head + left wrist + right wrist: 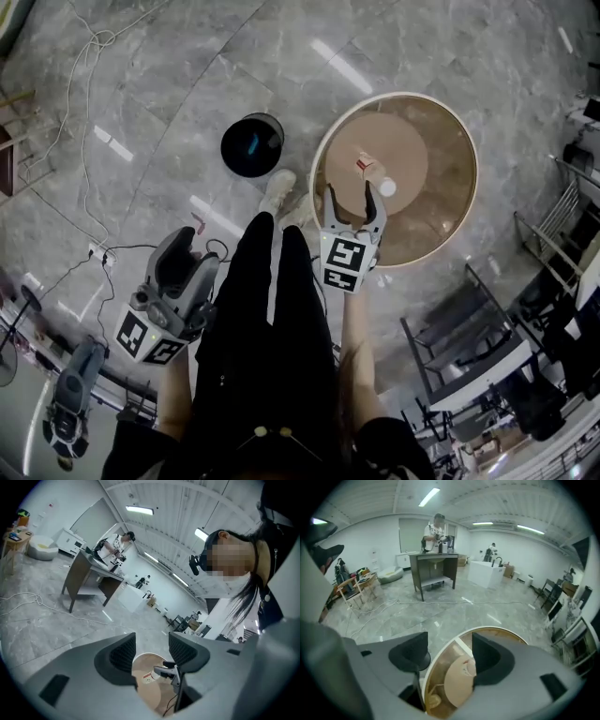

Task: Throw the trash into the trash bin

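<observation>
A black trash bin stands on the marble floor just left of a round table that has a glass rim and a wooden middle. On the wooden disc lie a small red-and-white wrapper and a white crumpled ball. My right gripper hangs over the table's near left side, open, with nothing between its jaws. My left gripper is held out over the floor at the left, open and empty. The left gripper view looks between the jaws at the wrapper and the right gripper.
Cables and a power strip lie on the floor at the left. Metal chairs and racks crowd the right side. The person's legs and a shoe stand beside the table. A dark desk is farther off.
</observation>
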### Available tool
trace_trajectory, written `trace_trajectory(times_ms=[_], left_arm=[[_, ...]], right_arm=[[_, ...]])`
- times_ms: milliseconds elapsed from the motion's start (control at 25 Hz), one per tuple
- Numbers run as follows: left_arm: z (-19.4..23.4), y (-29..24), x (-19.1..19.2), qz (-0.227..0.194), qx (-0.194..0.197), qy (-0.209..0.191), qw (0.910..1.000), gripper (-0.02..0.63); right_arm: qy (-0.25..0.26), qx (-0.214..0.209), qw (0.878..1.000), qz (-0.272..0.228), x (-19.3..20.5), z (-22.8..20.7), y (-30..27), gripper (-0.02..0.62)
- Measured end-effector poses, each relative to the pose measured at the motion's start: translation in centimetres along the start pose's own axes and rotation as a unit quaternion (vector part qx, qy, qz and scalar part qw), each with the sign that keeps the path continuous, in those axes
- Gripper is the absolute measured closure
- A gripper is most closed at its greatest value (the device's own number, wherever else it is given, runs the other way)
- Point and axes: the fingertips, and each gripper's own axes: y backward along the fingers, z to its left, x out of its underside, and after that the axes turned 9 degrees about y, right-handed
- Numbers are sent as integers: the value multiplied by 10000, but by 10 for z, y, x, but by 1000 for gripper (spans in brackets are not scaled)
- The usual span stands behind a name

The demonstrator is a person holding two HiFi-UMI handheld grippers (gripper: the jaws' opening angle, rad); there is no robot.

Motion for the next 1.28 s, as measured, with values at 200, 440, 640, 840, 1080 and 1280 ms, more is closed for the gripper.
trace_trajectory(times_ms=[200, 440, 640, 840, 1080, 1280], left_arm=[[-15, -19, 3, 244, 189, -133, 9994, 385], [-22, -41, 8, 497, 320, -206, 9980, 385], [-27, -60, 8, 765, 416, -346, 9956, 385], [-32, -75, 14, 943, 429, -431, 9937, 385], [-35, -81, 16, 1012, 410, -483, 9928, 385], [-33, -79, 16, 966, 386, -432, 9936, 385]], right_arm=[[-402, 663, 9968, 196, 28, -59, 13, 288], [-1053, 739, 9903, 520, 68, -86, 1, 290], [-1701, 548, 9823, 565, 84, -84, -13, 293], [-1712, 442, 9825, 580, 85, -81, -26, 309], [-1561, 475, 9846, 628, 83, -81, -32, 387], [-1355, 425, 9882, 578, 76, -78, -30, 391]])
